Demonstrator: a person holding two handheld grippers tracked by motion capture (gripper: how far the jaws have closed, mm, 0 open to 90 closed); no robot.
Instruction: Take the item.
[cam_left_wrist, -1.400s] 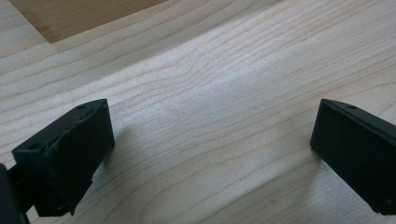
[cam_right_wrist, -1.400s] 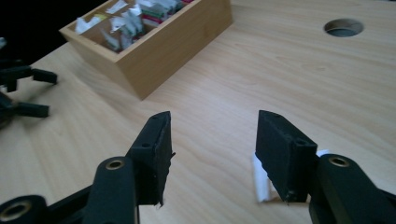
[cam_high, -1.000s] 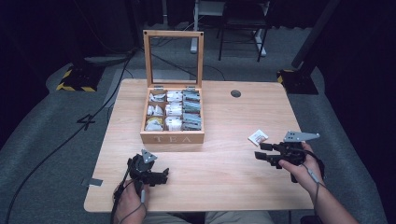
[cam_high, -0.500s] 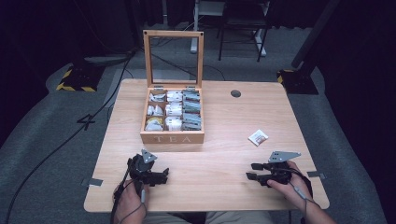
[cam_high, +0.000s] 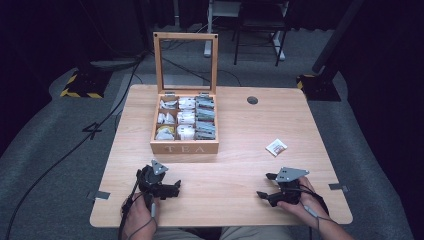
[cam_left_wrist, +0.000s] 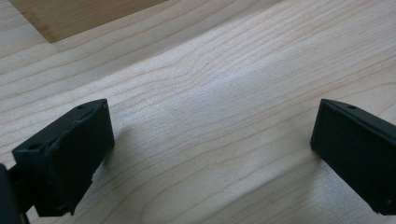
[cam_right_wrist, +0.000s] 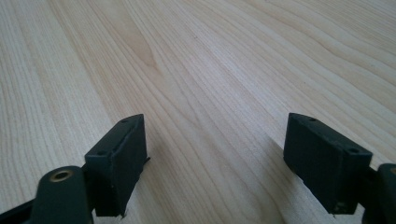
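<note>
A wooden tea box (cam_high: 184, 148) with its glass lid raised stands mid-table, its compartments packed with tea bags (cam_high: 186, 118). One loose tea bag packet (cam_high: 276, 147) lies on the table to the box's right. My left gripper (cam_high: 175, 187) rests low on the table near the front edge, left of centre, open and holding nothing; the left gripper view has its jaws spread wide over bare wood (cam_left_wrist: 210, 116). My right gripper (cam_high: 266, 186) rests near the front right, also open and holding nothing, jaws apart over bare wood (cam_right_wrist: 210, 107).
The table (cam_high: 230, 165) has a round cable hole (cam_high: 252, 100) at the back right. Tape marks (cam_high: 102, 194) sit at its front corners. Dark floor, cables and a chair base lie behind the table.
My right gripper moved from beside the loose tea bag packet back toward the front edge and came down low on the table. The left gripper stayed in place.
</note>
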